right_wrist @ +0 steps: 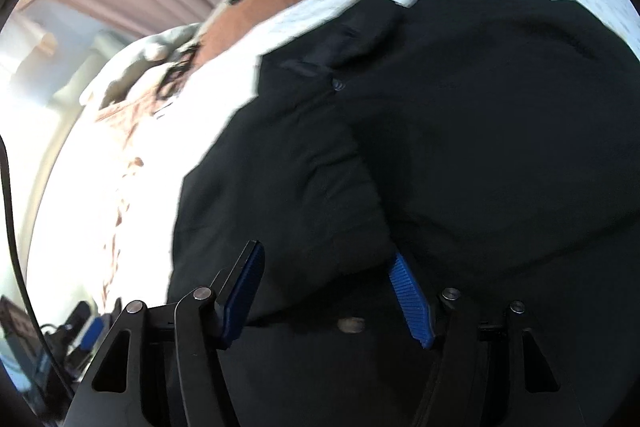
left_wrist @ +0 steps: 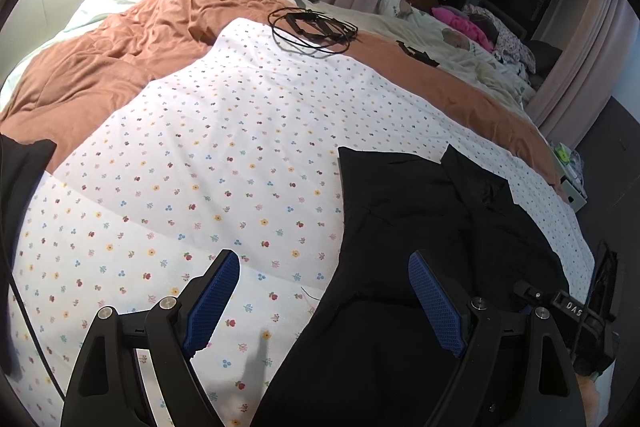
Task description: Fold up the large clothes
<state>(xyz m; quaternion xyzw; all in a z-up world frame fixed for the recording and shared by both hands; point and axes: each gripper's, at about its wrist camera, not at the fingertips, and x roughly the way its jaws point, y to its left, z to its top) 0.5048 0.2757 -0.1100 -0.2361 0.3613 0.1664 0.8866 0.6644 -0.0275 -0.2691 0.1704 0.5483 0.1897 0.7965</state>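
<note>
Centrally, a black garment (left_wrist: 420,227) is lying rumpled on a floral sheet (left_wrist: 200,167), matte, with a collar-like point. Left gripper (left_wrist: 324,303) is gaping wide; right gripper (right_wrist: 326,301) is straddling a fold, grip unclear.

From my left wrist view I read one marking only: the white letters "DAS" on a small black tag (left_wrist: 570,305) fixed to a dark device at the right edge of the frame, just beside the bed's edge. The letters stand in a row, slightly tilted. I cannot tell whether more characters follow, since the tag runs on behind black hardware. In my right wrist view the picture is blurred and I can read no text, label, number or sign on anything there.
</note>
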